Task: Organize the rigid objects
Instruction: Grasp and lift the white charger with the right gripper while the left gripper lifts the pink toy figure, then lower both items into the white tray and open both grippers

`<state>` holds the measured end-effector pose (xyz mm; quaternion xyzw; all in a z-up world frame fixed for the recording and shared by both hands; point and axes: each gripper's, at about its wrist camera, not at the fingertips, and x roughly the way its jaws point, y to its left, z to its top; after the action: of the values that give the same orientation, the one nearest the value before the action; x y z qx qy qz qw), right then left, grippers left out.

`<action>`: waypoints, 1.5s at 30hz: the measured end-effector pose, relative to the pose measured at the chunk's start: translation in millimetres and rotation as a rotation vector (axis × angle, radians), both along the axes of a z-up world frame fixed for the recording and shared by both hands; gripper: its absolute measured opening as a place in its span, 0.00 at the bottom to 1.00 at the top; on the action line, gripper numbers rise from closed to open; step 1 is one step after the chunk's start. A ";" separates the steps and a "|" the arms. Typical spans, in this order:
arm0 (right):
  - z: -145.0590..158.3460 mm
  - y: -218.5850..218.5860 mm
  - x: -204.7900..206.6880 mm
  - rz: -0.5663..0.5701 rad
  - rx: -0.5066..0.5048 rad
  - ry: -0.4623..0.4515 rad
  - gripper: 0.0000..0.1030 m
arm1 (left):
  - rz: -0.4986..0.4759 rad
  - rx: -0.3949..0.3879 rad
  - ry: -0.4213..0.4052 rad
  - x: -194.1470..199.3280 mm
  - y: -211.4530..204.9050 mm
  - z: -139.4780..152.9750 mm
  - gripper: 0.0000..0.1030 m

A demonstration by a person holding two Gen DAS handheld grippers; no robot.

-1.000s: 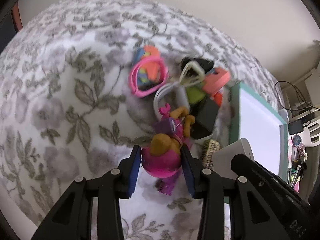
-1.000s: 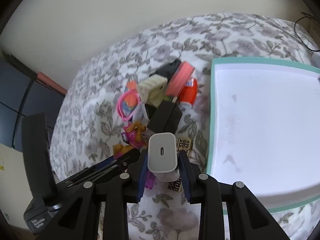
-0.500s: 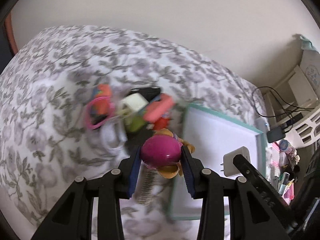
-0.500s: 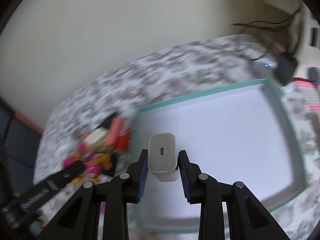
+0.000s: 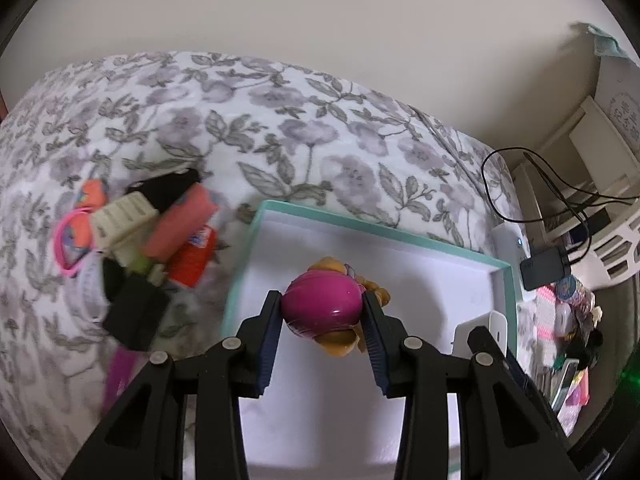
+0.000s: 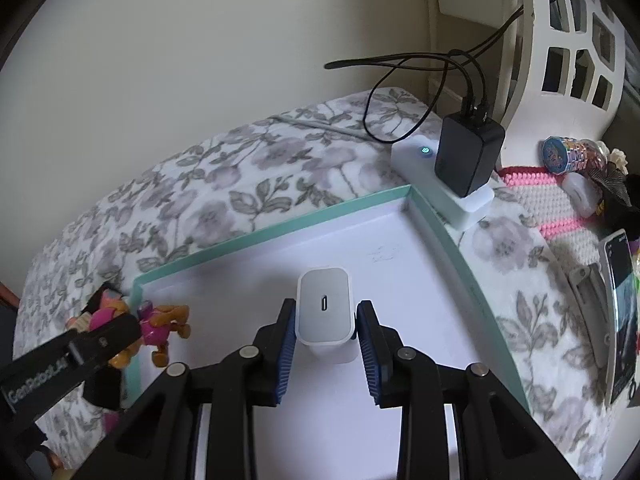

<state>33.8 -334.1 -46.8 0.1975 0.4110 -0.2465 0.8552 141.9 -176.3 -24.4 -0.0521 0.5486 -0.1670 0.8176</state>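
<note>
My left gripper [image 5: 322, 314] is shut on a pink and tan toy dog figure [image 5: 320, 308], held above the left part of a white tray with a teal rim [image 5: 372, 230]. In the right wrist view my right gripper [image 6: 325, 320] is shut on a white charger block [image 6: 324, 310] over the middle of the same tray [image 6: 260, 236]. The toy dog [image 6: 162, 326] and the left gripper's black finger [image 6: 80, 354] show at that view's left edge. The charger [image 5: 482, 330] appears at the lower right of the left wrist view.
A pile of small things lies on the floral bedspread [image 5: 280, 128] left of the tray: a cream clip [image 5: 124, 216], a coral case [image 5: 180, 228], a pink ring [image 5: 70, 240], black blocks [image 5: 134, 316]. A white power strip with a black adapter [image 6: 466, 156] sits by the tray's far right corner.
Both grippers have swung right from the pile to above the tray, each keeping its hold: the left with the toy dog, the right with the charger.
</note>
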 end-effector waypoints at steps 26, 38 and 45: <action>3.2 8.1 -5.2 0.031 0.003 0.018 0.61 | 0.043 0.026 -0.058 -6.8 22.4 3.1 0.66; 3.3 20.8 -12.3 0.043 0.057 0.064 0.87 | 0.184 0.142 -0.140 -6.6 85.7 23.7 0.94; 3.7 34.6 -10.8 0.082 0.074 0.054 1.00 | 0.252 0.142 -0.141 2.7 123.1 26.6 0.94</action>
<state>23.1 -299.5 -43.1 0.2052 0.4504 -0.2012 0.8453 144.6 -53.2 2.2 -0.0508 0.4893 -0.0272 0.8702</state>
